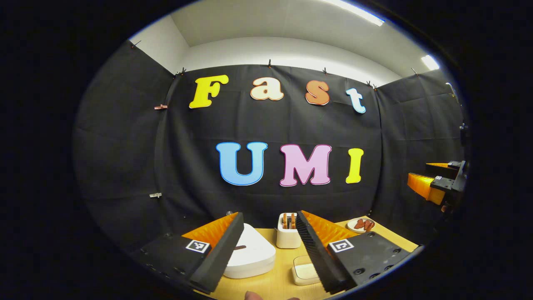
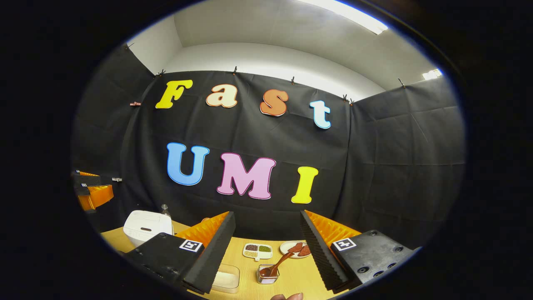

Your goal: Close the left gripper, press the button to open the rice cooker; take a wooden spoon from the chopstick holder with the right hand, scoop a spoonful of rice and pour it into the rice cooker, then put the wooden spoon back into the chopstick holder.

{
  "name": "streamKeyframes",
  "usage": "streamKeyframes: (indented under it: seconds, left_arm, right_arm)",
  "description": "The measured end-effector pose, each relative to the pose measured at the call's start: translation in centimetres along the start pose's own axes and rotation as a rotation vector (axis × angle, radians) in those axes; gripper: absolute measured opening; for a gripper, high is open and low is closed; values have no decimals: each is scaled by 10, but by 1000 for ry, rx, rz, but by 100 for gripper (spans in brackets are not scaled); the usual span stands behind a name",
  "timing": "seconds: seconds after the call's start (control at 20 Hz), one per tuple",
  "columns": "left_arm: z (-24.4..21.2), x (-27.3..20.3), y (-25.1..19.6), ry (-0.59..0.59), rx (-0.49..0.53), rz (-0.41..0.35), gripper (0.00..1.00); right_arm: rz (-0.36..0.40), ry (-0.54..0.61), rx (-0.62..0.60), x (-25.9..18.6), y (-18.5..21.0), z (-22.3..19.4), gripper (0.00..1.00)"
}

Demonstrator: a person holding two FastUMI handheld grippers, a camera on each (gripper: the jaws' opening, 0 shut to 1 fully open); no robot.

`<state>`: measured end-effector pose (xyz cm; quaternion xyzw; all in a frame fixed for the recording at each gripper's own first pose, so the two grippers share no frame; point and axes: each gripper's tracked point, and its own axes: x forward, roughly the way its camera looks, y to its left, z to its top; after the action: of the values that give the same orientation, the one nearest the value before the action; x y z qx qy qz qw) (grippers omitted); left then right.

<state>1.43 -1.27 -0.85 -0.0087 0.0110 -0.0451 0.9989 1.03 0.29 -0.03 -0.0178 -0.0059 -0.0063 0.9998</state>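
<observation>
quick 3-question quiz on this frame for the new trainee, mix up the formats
1. True or false: the rice cooker has its lid open.
2. In the left gripper view, what stands just behind the table's middle, between the left gripper's fingers?
A. a white holder with wooden handles sticking up
B. a kettle
C. a stack of bowls
3. Fill in: in the right gripper view, the right gripper is ____, holding nothing.

Key
1. False: the lid is down.
2. A, the chopstick holder.
3. open
</observation>
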Motion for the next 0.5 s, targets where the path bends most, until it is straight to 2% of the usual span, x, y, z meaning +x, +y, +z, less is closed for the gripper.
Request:
streamKeyframes:
  seconds: [0.05, 0.2, 0.3, 0.5]
  left_arm:
    - [-3, 2, -1, 13, 2, -15, 88]
    - [-16, 5, 1, 75, 59, -50, 39]
    - [-22, 8, -5, 109, 61, -131, 8]
    - [-51, 35, 8, 241, 60, -320, 7]
  right_arm:
    - [-1, -2, -7, 0, 0, 0, 97]
    - [-1, -7, -19, 1, 4, 1, 97]
    - [-2, -3, -21, 1, 6, 0, 97]
    - [-23, -11, -43, -4, 2, 4, 97]
